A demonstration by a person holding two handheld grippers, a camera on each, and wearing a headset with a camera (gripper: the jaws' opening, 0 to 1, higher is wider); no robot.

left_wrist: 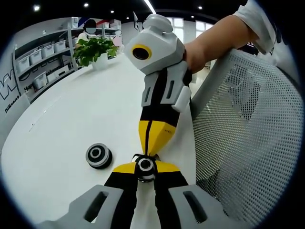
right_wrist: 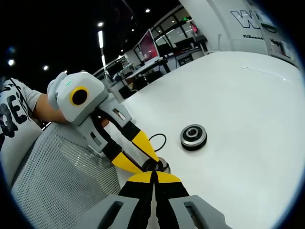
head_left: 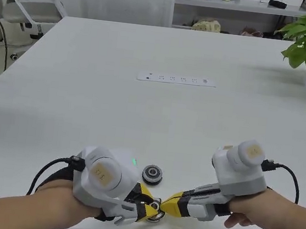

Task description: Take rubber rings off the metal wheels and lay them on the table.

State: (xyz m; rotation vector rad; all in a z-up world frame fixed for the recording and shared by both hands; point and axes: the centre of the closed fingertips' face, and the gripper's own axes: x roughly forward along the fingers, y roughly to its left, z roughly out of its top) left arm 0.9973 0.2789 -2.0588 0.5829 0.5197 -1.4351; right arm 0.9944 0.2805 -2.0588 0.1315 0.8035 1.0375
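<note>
Step in hand, by judgement: stripping the ring (left_wrist: 146,176) from the wheel (head_left: 156,209) clamped sideways between the left tongs (left_wrist: 145,168), with its hub bright between the two yellow tips. Meeting it head-on with the right tongs (right_wrist: 153,172), pressed flat together, tips at the wheel's rim. Cannot tell whether any rubber is caught between them.

Sits near the free wheel (head_left: 152,173), on the person's side of it, low over the tabletop (head_left: 142,113). Touching the tabletop or lifted just clear: cannot tell.

No long axis to speak of, being a squat disc. Shows its round face to the head view and to the left gripper view, so the axle probably points roughly upward, perhaps a little tilted. Same for the free wheel: lies flat, axle up, black rubber around its rim, so seemingly not yet worked on.

Next move likely calls for hooking or nipping the ring at the rim, then drawing it outward and over the edge while keeping the left clamp firm on the metal, not on the rubber. Then laying it down beside the free wheel.

Also a thin black loop (right_wrist: 158,139) lying between the left tongs and the free wheel; possibly a ring already off, but too slight to be sure.
</note>
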